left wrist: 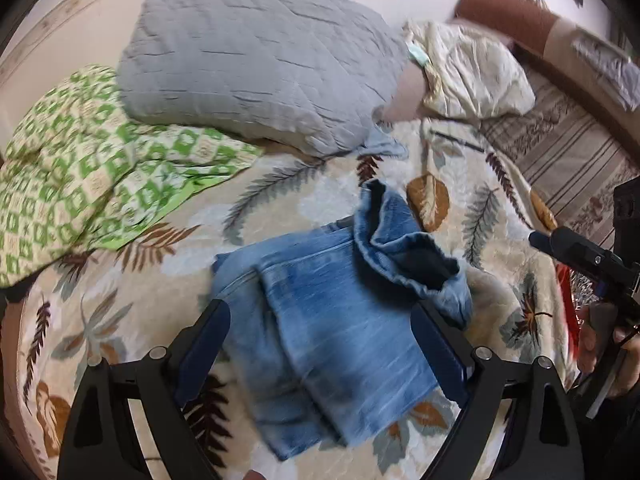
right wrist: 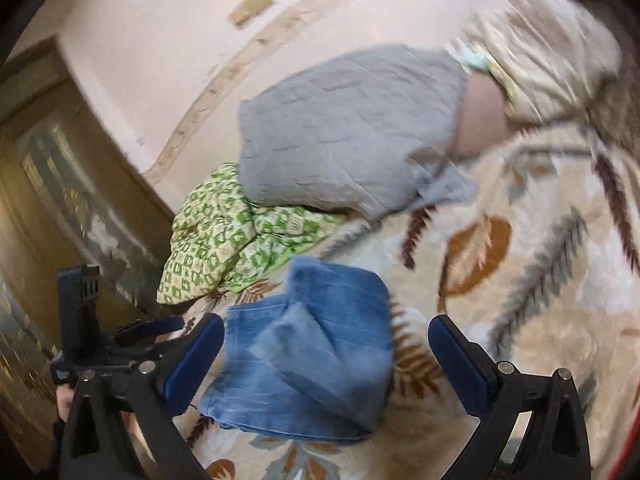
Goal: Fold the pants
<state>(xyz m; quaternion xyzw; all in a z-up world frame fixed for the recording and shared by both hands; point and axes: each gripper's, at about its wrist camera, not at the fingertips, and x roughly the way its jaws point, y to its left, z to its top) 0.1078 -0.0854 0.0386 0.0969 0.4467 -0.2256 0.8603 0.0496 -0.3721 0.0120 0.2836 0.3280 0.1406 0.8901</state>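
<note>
Faded blue denim pants (left wrist: 320, 332), folded into a thick stack, lie on cream fleece blanket w/ brown and grey leaf print (left wrist: 280, 196). One layer sits askew atop the lower one; a cuff end (left wrist: 408, 256) flops loose at the far right of the stack, dark inside showing. In right wrist view the same pants (right wrist: 304, 360) read as a rough square bundle, top flap folded back.

Left gripper (left wrist: 320, 344): black frame, blue pads, fingers (left wrist: 204, 356) spread wide, one each side of the stack. Nothing pinched; whether pads touch the fabric can't tell.

Right gripper (right wrist: 326, 364): fingers (right wrist: 460, 364) also spread wide, pants betw. them and slightly left of centre. Not clamped on anything. Right wrist view is blurred.

Each gripper shows at the edge of the other's view: right one at far right of left wrist view, w/ the person's hand (left wrist: 600, 344) on its handle; left one at lower left of right wrist view.

Behind pants: grey quilted pillow (left wrist: 256, 60) resting partly on a crumpled green-and-cream checked cloth (left wrist: 88, 168). Right of pillow, a cream pillow w/ pale leaf pattern (left wrist: 472, 76). Brown cylindrical bolster (left wrist: 508, 12) beyond it, against pale wall. Striped brown sheet (left wrist: 568, 156) shows at right past the blanket edge. Wooden door (right wrist: 48, 184) at left in right wrist view.
</note>
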